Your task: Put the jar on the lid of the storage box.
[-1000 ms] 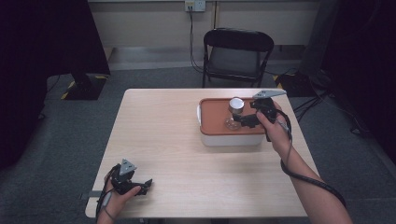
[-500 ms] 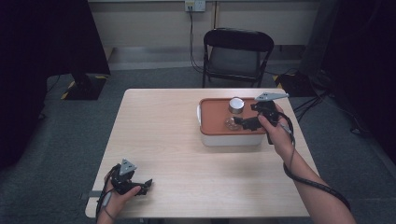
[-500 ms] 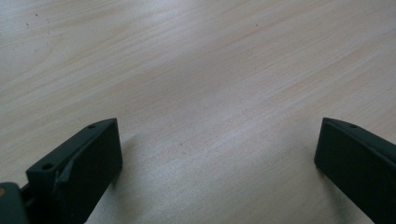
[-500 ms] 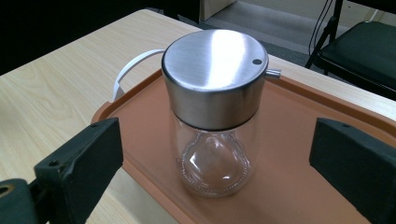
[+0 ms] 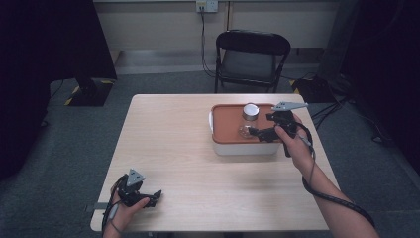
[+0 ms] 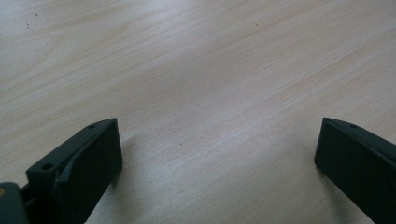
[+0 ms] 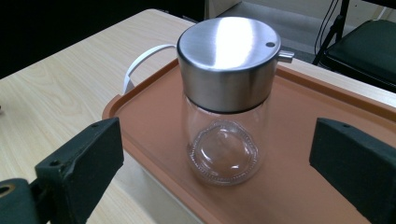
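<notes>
The glass jar (image 7: 225, 100) stands upright on the orange lid (image 7: 327, 182) of the white box. The right tool (image 5: 258, 132), jaws spread, has backed slightly off the jar, likely lining up a grasp. The left tool (image 5: 148, 197) rests released on the desk (image 5: 168, 139).

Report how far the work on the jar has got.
Done: the right tongs are open and lined up on the jar, which stands upright on the orange lid of the white box. In hand: the approach, with the jaws either side of the glass, not touching it. Left: closing on it and moving it. The left tongs rest open on the table, idle.
</notes>
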`<action>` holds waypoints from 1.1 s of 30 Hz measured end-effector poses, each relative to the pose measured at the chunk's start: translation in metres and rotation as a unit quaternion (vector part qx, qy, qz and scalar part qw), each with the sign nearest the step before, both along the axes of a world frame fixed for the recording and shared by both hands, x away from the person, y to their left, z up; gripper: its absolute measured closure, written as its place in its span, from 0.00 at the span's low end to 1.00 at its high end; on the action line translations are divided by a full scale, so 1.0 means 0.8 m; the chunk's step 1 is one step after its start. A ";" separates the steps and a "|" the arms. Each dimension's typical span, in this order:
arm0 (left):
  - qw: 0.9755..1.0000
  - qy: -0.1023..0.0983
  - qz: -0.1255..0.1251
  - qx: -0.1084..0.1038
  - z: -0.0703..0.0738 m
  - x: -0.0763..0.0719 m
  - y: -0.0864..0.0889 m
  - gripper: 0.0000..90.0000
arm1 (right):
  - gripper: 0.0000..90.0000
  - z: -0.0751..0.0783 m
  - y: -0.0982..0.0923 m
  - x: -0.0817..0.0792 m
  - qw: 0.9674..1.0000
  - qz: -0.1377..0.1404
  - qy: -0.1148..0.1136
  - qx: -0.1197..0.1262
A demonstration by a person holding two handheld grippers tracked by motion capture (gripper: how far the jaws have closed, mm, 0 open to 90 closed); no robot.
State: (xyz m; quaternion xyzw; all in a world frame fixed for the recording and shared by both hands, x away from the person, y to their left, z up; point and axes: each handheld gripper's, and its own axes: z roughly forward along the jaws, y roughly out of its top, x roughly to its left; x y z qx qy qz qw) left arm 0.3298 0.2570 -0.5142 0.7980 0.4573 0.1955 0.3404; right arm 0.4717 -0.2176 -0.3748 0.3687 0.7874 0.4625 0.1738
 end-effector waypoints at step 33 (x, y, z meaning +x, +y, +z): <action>1.000 0.000 0.000 0.000 0.000 0.000 0.000 0.01 | 0.02 -0.025 -0.012 -0.031 1.000 0.021 0.008 0.014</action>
